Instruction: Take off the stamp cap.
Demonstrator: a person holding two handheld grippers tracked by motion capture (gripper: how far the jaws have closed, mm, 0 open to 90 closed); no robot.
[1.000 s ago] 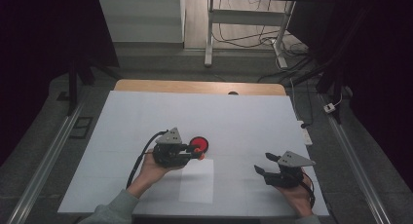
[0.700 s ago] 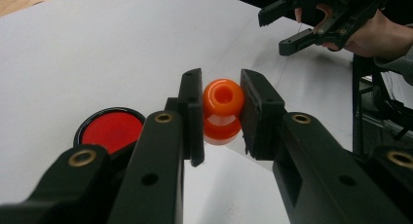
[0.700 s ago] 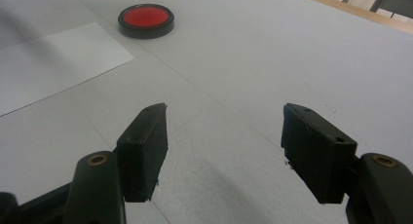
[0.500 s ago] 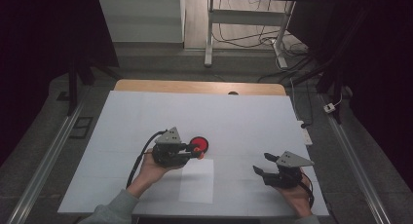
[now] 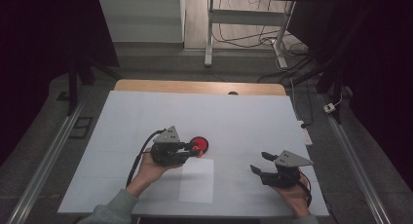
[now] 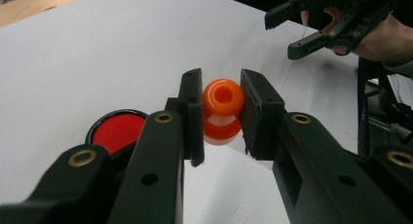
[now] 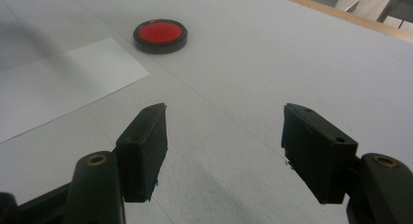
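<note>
2 grippers are working over a white table [image 5: 146, 117] whose wooden far edge is showing beyond the white covering, and a paler white sheet [image 5: 197, 180] is lying near its near edge. Beyond the table, you are facing a dim room with grey flooring, a white metal frame [image 5: 243, 19] and loose cables on the floor at far right.

Your left gripper [image 5: 192, 148] is pointing right across the table, and its jaws are squeezing an orange spool [image 6: 222, 112] between the pads [image 6: 195, 114]. The spool is being held off the surface, near the middle of the table, just beside and partly over a red disc with a black rim [image 5: 199, 145]. In the left gripper view its 2 rounded lobes are stacking one above the other, so its long axis is running along the pads rather than across the gap, and the open hole in its upper end is facing up toward the camera.

Your right gripper [image 5: 260, 163] is sitting at near right, well apart from the spool, pointing left, with its jaws spread wide and holding nothing. In the right gripper view the disc is lying flat on the table, just beyond the sheet's corner.
</note>
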